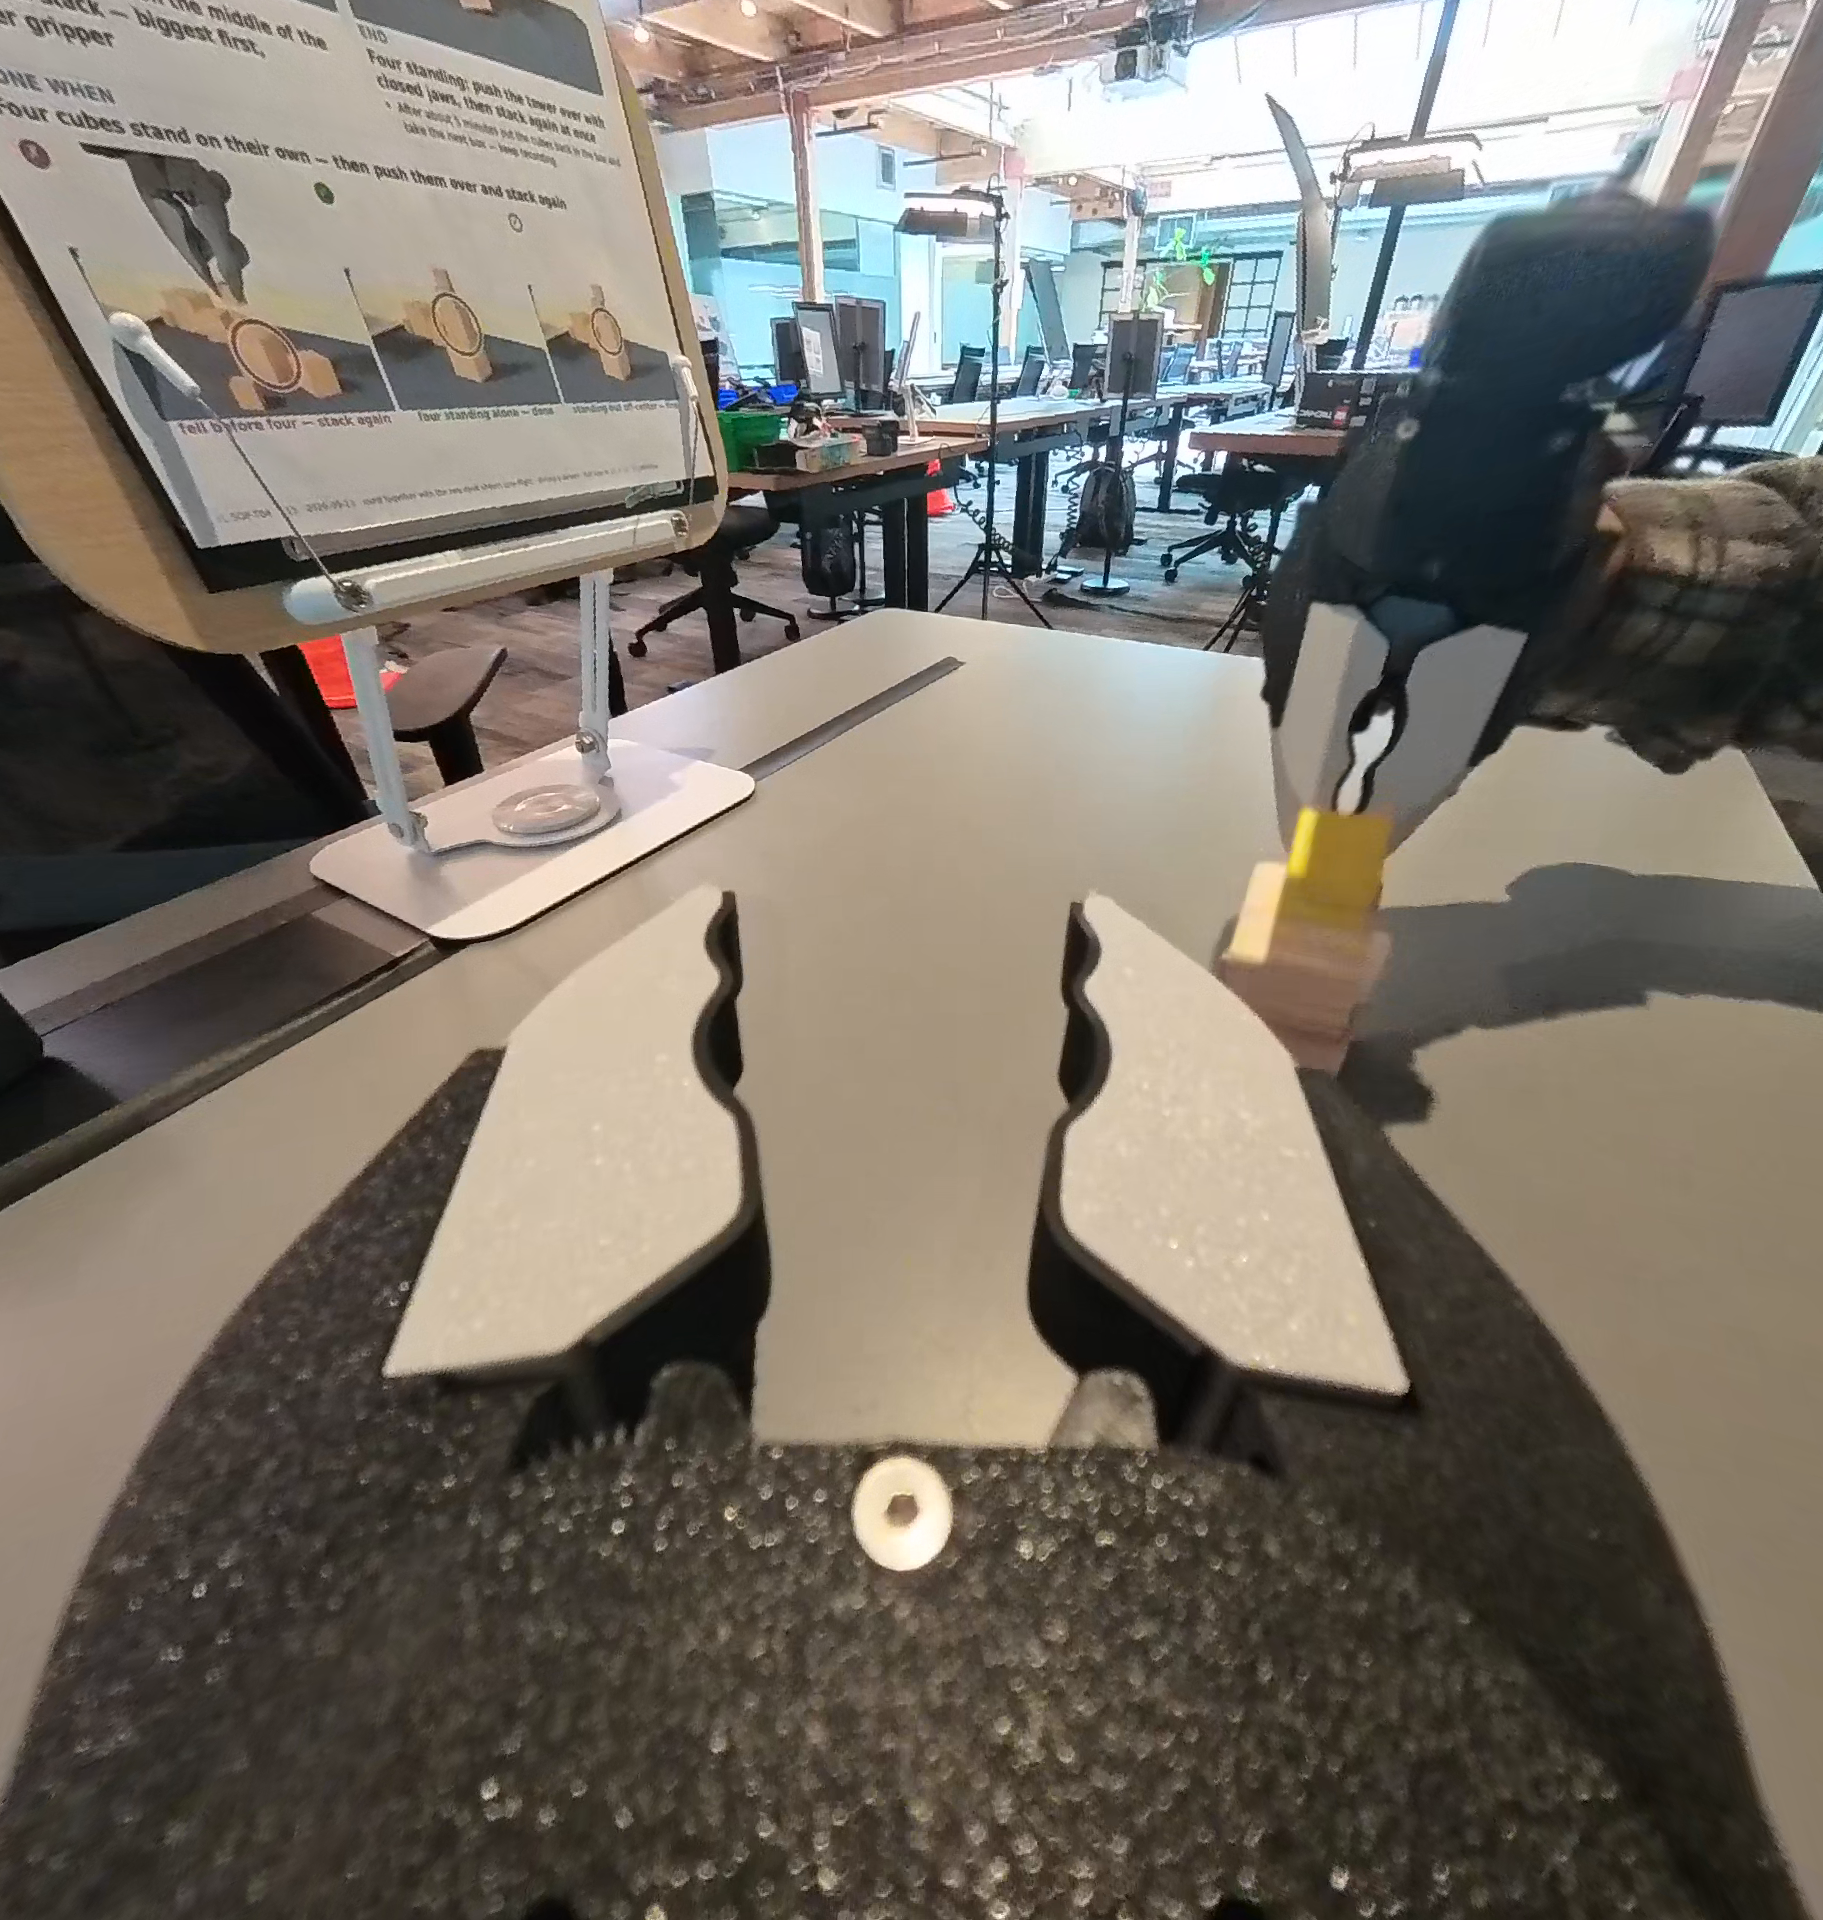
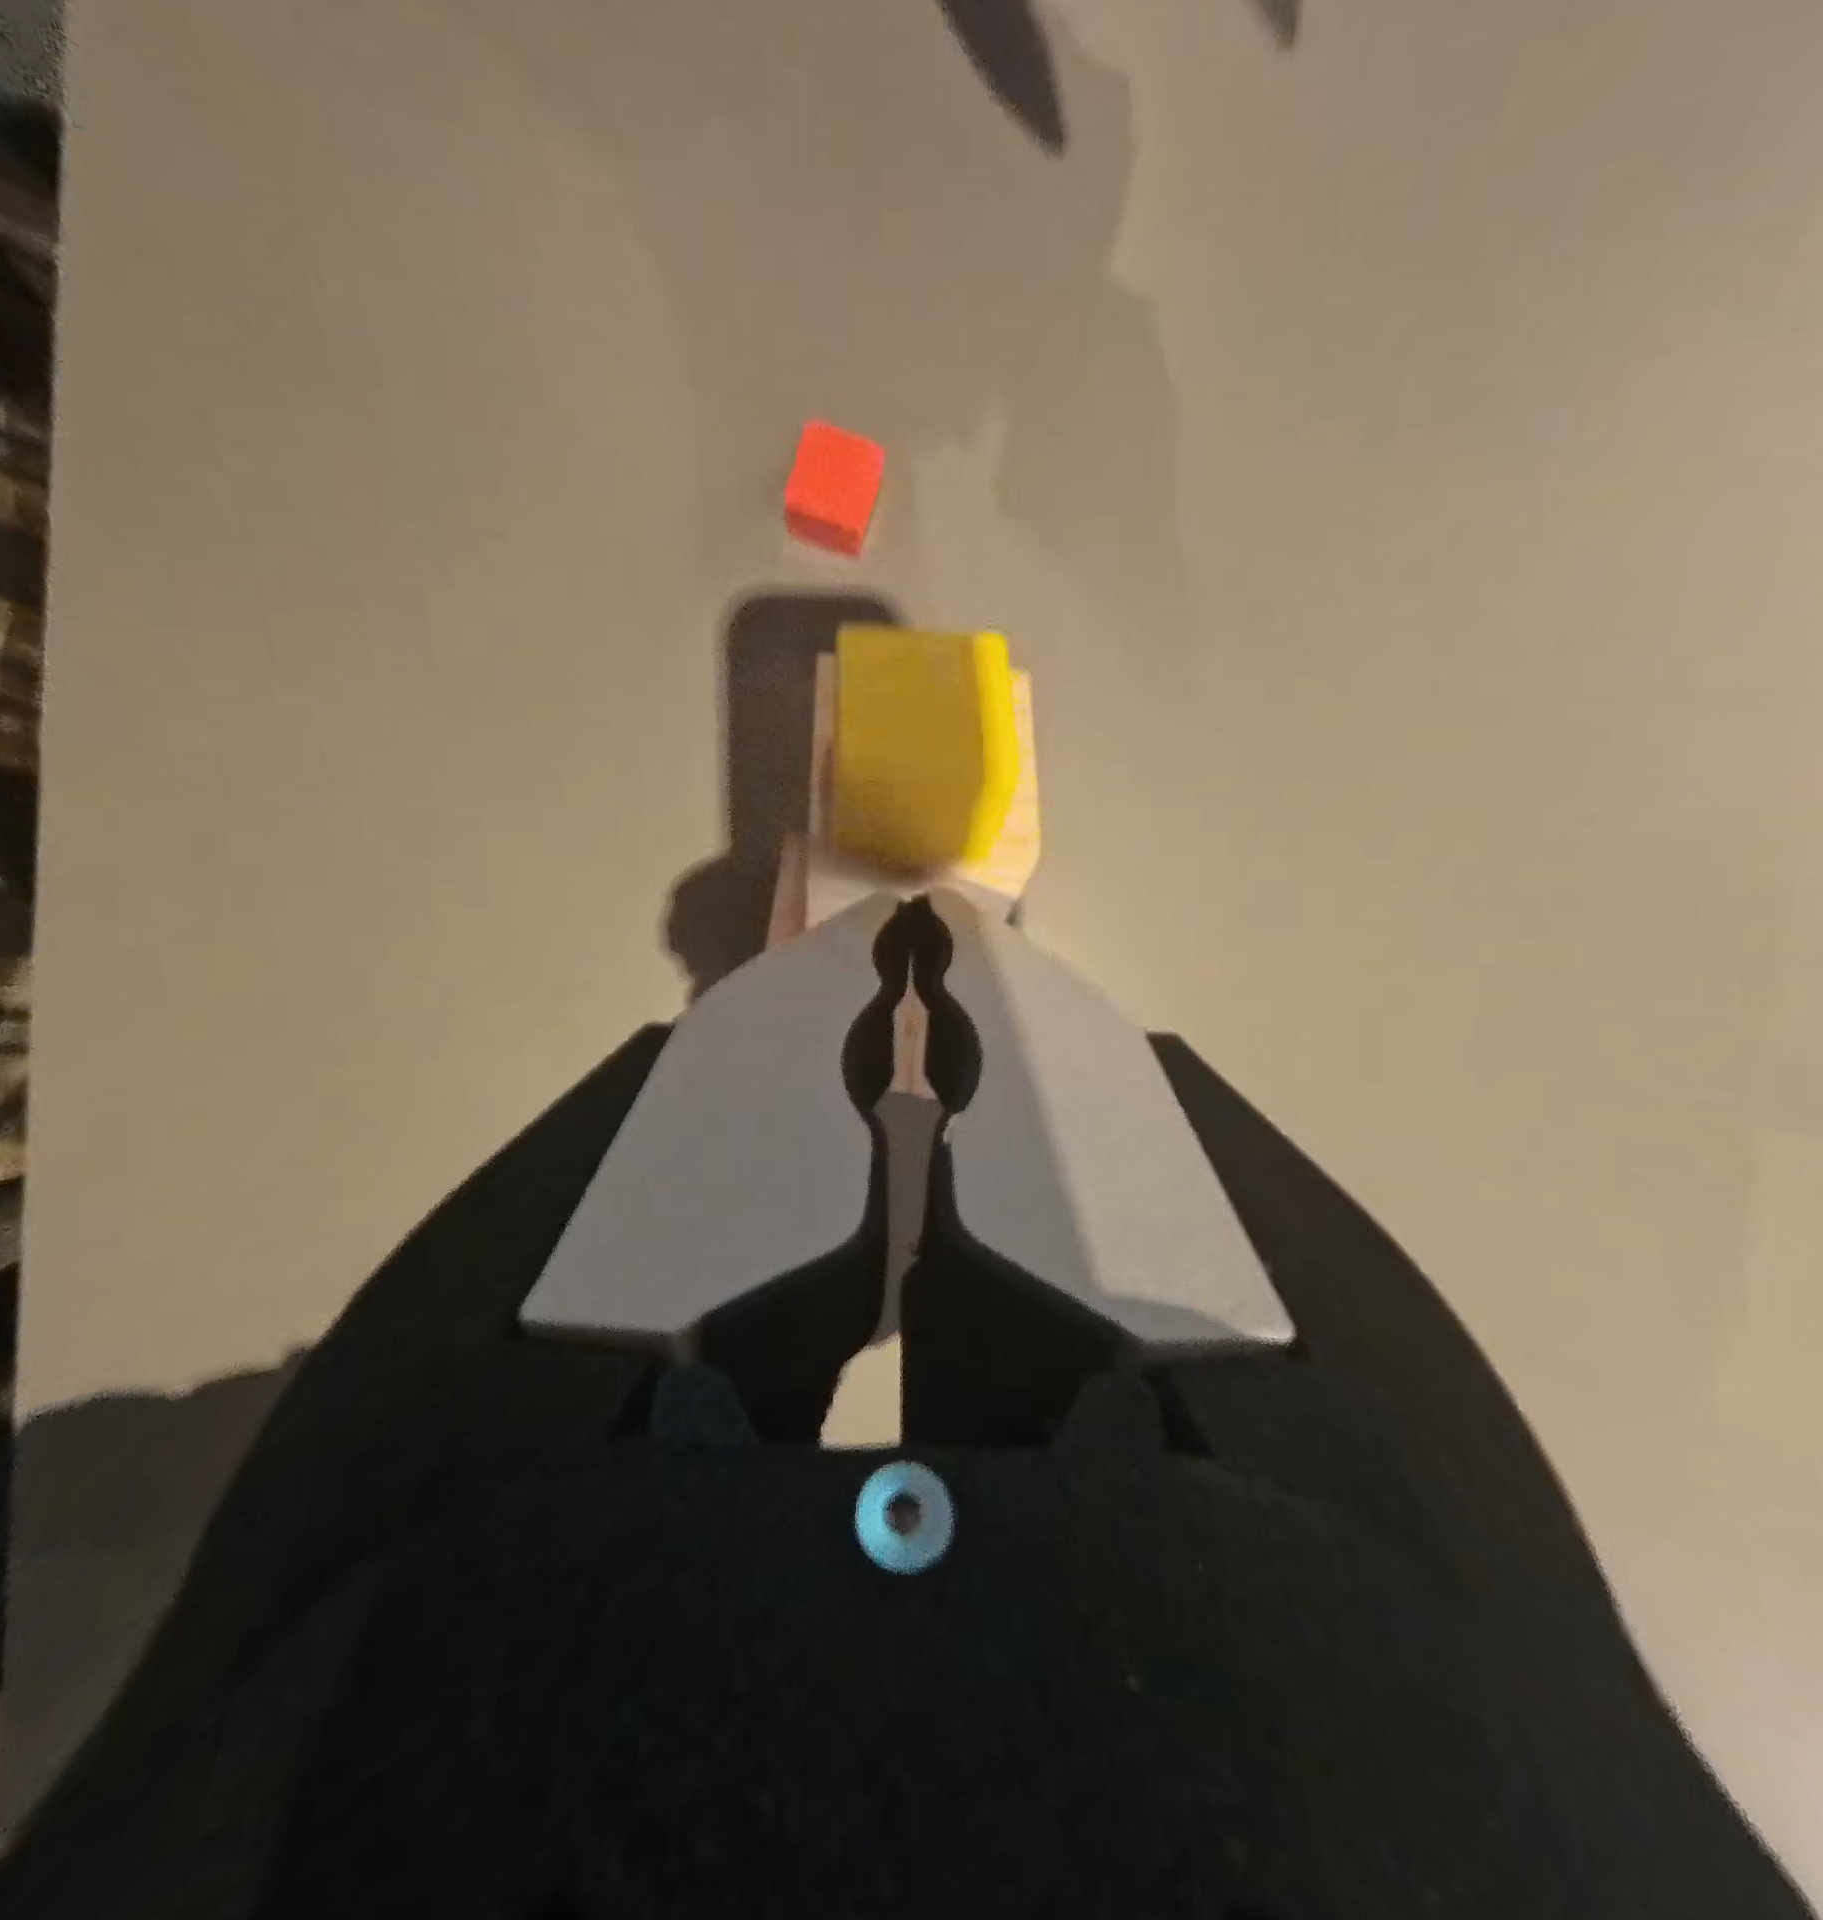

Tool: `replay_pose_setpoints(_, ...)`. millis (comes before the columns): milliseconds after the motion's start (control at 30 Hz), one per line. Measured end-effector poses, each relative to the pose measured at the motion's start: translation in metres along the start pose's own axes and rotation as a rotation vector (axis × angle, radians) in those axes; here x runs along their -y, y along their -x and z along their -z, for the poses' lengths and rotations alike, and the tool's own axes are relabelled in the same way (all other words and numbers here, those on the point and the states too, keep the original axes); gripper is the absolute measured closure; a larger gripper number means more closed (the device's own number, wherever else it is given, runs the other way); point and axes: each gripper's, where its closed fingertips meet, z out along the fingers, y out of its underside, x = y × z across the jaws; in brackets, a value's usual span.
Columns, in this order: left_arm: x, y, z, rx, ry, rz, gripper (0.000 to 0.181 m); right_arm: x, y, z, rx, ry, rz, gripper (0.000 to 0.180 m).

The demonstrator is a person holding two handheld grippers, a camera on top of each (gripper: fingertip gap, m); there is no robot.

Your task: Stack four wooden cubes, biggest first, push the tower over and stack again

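A short tower stands on the grey table [image 1: 990, 810] at the right of the left wrist view: a dark wooden cube [image 1: 1302, 987] at the bottom, a pale cube [image 1: 1258, 920] on it, and a yellow cube [image 1: 1333, 868] on top, set off to the right. My right gripper [image 1: 1348, 805] is shut and empty, its tips at the yellow cube's top edge. In the right wrist view the shut gripper [image 2: 912, 912] sits at the near edge of the yellow cube [image 2: 912, 748], which rests on the pale cube [image 2: 1021, 831]. A small red cube [image 2: 834, 488] lies alone beyond the tower. My left gripper [image 1: 902, 997] is open and empty, left of the tower.
A stand with an instruction sheet [image 1: 315, 260] rises at the back left on a white base plate [image 1: 543, 842]. A groove [image 1: 865, 717] runs along the table's far part. A plaid sleeve [image 1: 1717, 623] reaches in from the right. Office desks lie beyond the far edge.
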Motion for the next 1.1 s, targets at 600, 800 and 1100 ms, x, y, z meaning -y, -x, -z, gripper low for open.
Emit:
replay_pose_setpoints(600, -0.037, -0.024, -0.018, -0.133, 0.202, -0.043, 0.109, -0.040, -0.007, 0.053, -0.242, -0.183, -0.179, 0.180)
replay_pose_setpoints(800, -0.059, -0.057, -0.039, -0.250, 0.349, -0.139, 0.100, -0.059, 0.003, 0.072, -0.294, -0.514, -0.323, 0.153)
replay_pose_setpoints(1100, -0.097, -0.080, -0.066, -0.380, 0.726, -0.344, 0.093, -0.084, -0.001, 0.067, -0.375, -0.748, -0.426, 0.092)
